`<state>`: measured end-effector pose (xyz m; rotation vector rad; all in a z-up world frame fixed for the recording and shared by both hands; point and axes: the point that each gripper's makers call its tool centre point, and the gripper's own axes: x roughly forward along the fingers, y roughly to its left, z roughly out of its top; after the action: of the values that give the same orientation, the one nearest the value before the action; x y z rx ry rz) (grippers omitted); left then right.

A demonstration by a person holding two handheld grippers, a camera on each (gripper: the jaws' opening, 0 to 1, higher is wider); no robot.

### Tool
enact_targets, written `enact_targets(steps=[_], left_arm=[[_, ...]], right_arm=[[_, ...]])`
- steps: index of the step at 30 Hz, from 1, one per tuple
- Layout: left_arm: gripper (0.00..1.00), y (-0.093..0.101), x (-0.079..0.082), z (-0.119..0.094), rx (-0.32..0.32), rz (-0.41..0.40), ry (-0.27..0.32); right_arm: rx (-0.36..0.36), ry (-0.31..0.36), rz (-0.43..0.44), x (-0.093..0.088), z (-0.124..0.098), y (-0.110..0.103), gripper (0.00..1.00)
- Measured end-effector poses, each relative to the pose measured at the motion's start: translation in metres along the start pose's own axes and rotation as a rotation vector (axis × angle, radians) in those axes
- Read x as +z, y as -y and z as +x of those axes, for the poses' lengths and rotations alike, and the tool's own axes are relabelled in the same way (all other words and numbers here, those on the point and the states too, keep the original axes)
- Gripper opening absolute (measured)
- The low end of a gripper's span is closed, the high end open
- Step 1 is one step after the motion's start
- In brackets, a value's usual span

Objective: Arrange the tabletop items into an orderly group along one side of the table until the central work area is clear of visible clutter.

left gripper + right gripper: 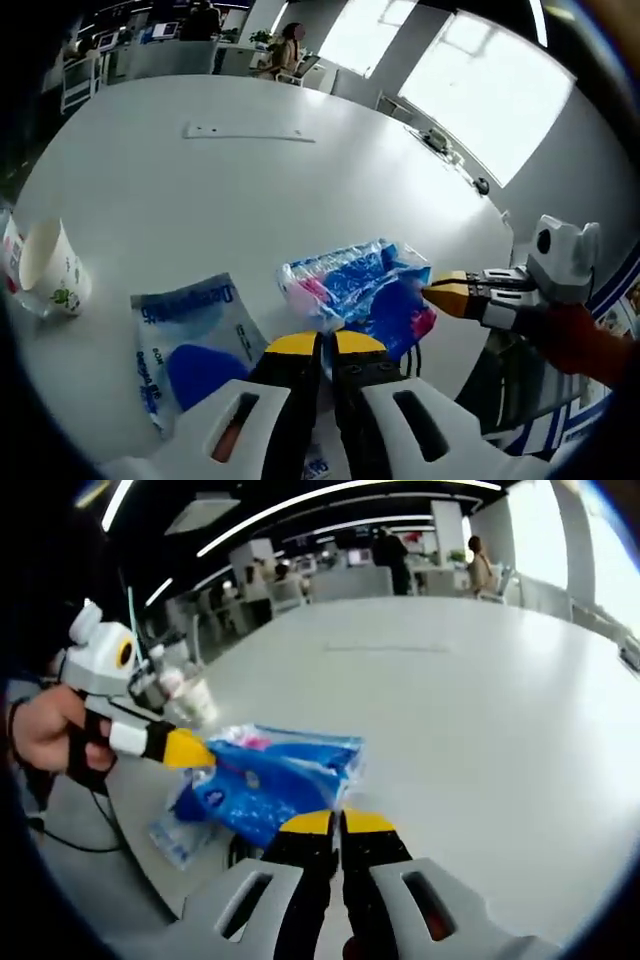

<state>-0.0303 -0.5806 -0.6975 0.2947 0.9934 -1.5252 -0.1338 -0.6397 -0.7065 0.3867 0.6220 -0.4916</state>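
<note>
Pinched between two grippers above a white tabletop: a crinkled blue and pink plastic packet. Left gripper closed narrow on the packet's near edge, its yellow tips together just under the wrapper. Right gripper entering from the right of the left gripper view, tips clamped on the packet's far corner. Held at both ends, most likely so the limp wrapper can be carried as one piece toward a side of the tabletop rather than dragged.

Same hold seen from the right gripper view: right gripper shut against the blue packet ahead of it, left gripper gripping from the left, a hand behind it.

Left of the left gripper, flat on the tabletop, a pale blue-printed pouch; farther left, a white paper cup beside a partly cut-off object at the edge.

Packet's print unreadable; exact bite of either gripper masked by folds. Something beneath the packet in the right gripper view, possibly the same pouch, too blurred to confirm.
</note>
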Motion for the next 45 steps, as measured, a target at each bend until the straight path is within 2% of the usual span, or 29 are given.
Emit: enact_targets(steps=[3, 10, 14, 17, 21, 25, 34, 39, 45], left_arm=[[0.01, 0.0, 0.01, 0.008, 0.01, -0.033, 0.018], [0.01, -0.01, 0.023, 0.029, 0.029, -0.068, 0.02], [0.01, -0.01, 0.034, 0.04, 0.02, -0.017, 0.04], [0.01, -0.015, 0.036, 0.049, 0.03, -0.018, 0.028], [0.01, -0.017, 0.041, 0.059, 0.024, -0.012, 0.045], [0.01, -0.018, 0.042, 0.066, 0.022, -0.013, 0.038], [0.01, -0.021, 0.048, 0.084, 0.036, -0.036, 0.017], [0.01, -0.023, 0.046, 0.088, 0.056, -0.026, -0.009], [0.02, -0.022, 0.048, 0.09, 0.058, -0.037, -0.009]], right_arm=[[-0.006, -0.007, 0.008, 0.004, 0.01, 0.011, 0.0], [-0.01, -0.023, 0.022, 0.01, 0.026, 0.027, 0.0], [-0.015, -0.027, 0.018, 0.014, 0.034, 0.036, 0.0], [-0.02, -0.03, 0.032, 0.016, 0.039, 0.043, 0.0], [-0.028, -0.035, 0.041, 0.016, 0.047, 0.053, 0.0], [-0.024, -0.036, 0.082, 0.015, 0.052, 0.062, 0.01], [-0.031, -0.056, 0.112, 0.013, 0.063, 0.074, 0.01], [-0.04, -0.056, 0.156, 0.015, 0.07, 0.081, 0.01], [-0.044, -0.055, 0.151, 0.017, 0.071, 0.088, 0.02]])
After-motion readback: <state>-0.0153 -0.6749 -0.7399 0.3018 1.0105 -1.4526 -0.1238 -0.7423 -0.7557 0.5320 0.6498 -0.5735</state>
